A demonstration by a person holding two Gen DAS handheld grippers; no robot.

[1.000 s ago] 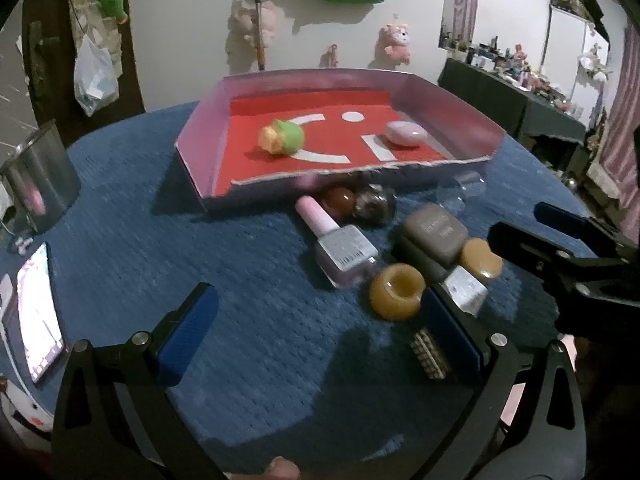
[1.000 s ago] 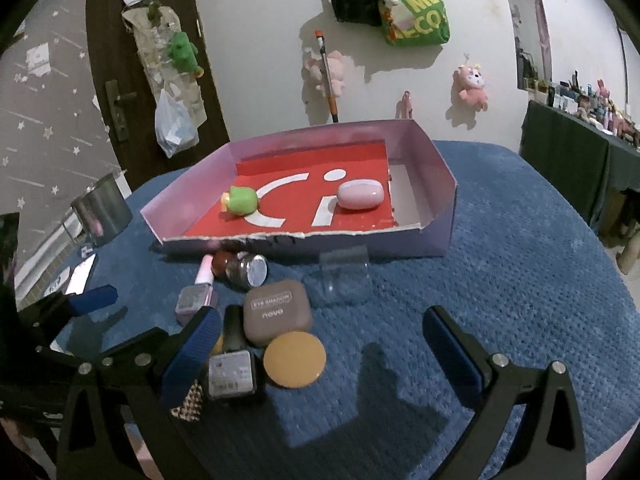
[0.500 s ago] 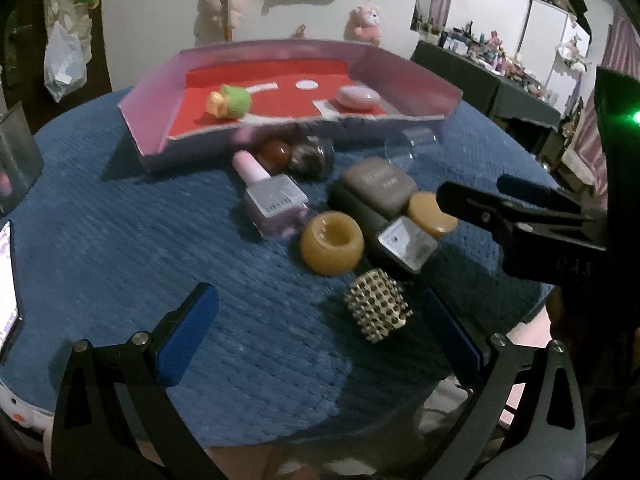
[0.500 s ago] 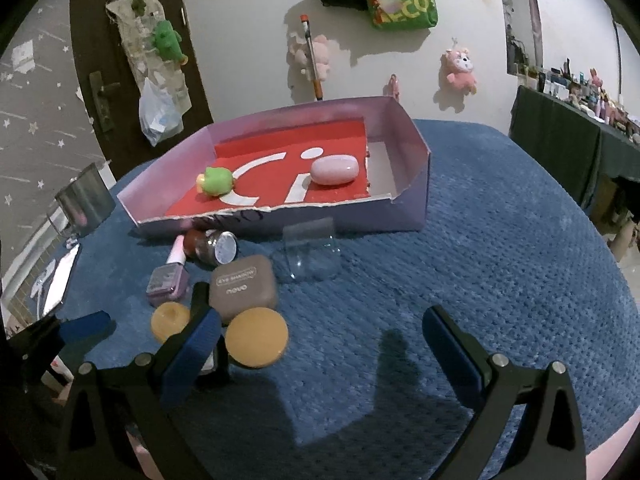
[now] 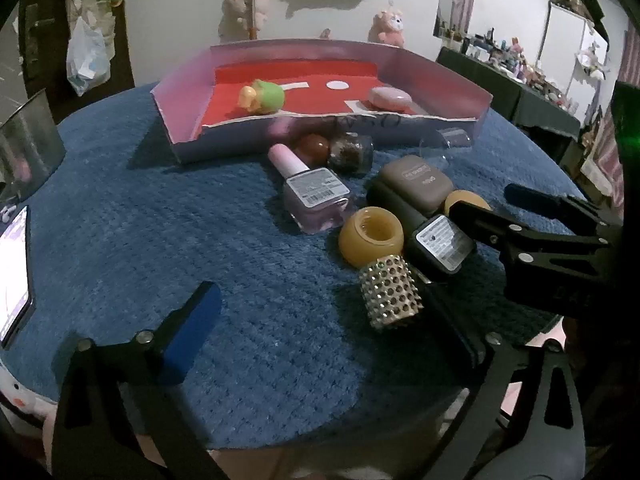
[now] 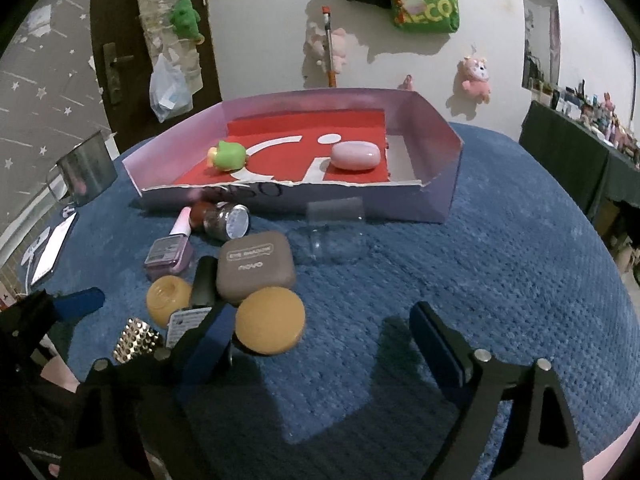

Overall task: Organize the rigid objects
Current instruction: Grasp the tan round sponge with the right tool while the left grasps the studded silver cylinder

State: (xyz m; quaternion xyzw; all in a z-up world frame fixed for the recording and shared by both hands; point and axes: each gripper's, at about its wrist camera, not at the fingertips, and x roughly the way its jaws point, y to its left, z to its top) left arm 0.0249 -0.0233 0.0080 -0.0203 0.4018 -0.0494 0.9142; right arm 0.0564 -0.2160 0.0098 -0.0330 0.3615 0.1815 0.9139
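Observation:
A pink box (image 5: 184, 136) with a red floor holds a green toy (image 5: 262, 97) and a pink oval case (image 5: 390, 99); it also shows in the right wrist view (image 6: 440, 196). In front lie a pink nail polish bottle (image 5: 314, 198), a brown eyeshadow case (image 6: 256, 266), a yellow ring-shaped piece (image 5: 370, 236), a round tan compact (image 6: 270, 320), a studded gold cap (image 5: 390, 292) and a dark bottle (image 5: 440, 246). My left gripper (image 5: 328, 332) is open and empty, near the studded cap. My right gripper (image 6: 320, 338) is open and empty, its left finger beside the tan compact.
The table is covered with blue cloth (image 6: 500, 280). A clear plastic cup (image 6: 334, 232) lies by the box. A metal cup (image 6: 82, 174) and a phone (image 5: 14, 272) sit at the left. A dark cluttered shelf (image 5: 520, 92) stands at the right.
Both grippers have shifted slightly; the left view has tilted so the box sits higher and more centred. The objects have not moved. Both grippers stay open.

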